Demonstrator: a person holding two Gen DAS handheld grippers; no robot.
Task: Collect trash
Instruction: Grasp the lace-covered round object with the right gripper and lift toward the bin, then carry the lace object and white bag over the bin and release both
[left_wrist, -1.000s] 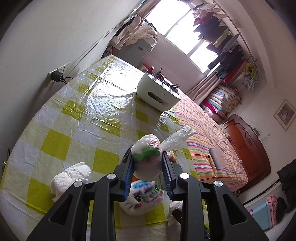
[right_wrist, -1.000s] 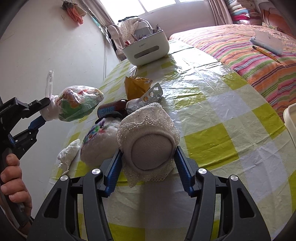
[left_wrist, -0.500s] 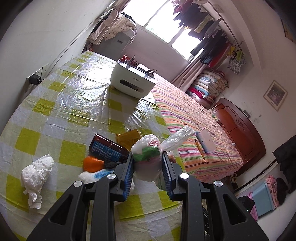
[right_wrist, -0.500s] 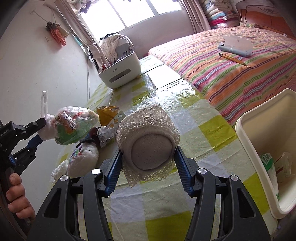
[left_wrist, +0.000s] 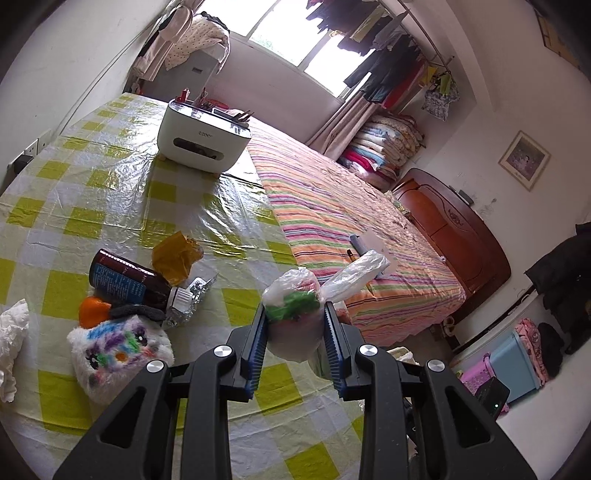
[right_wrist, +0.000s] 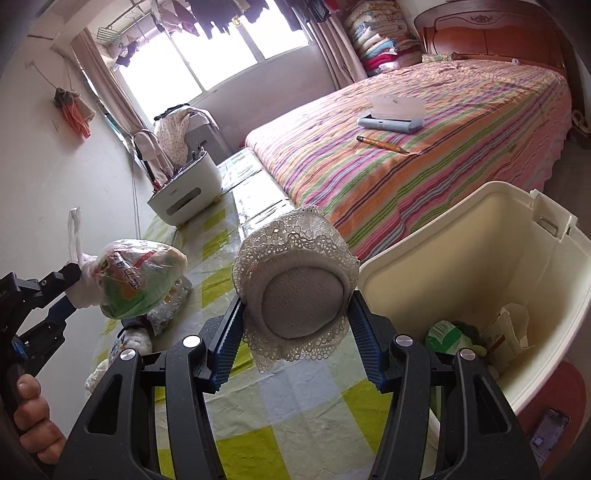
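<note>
My left gripper (left_wrist: 295, 350) is shut on a knotted plastic bag of trash (left_wrist: 293, 314) and holds it in the air over the table's near right edge; the bag also shows in the right wrist view (right_wrist: 136, 282). My right gripper (right_wrist: 295, 332) is shut on a round lace-trimmed cloth item (right_wrist: 295, 284), held above the table edge beside a cream trash bin (right_wrist: 480, 229) that has some wrappers inside. On the checked table (left_wrist: 110, 199) lie a dark bottle (left_wrist: 125, 282), a yellow wrapper (left_wrist: 175, 254), foil (left_wrist: 192, 299), a plush toy (left_wrist: 118, 354) and a crumpled tissue (left_wrist: 13, 332).
A white utensil holder (left_wrist: 203, 138) stands at the table's far end. A striped bed (right_wrist: 424, 147) with a blue case (right_wrist: 391, 118) and a pen (right_wrist: 380, 144) runs along the table's right side. A wall is on the left.
Both grippers have moved right toward the table edge with their loads. The trash bin has come fully into the right wrist view. The loose items now lie further left of the left gripper.
</note>
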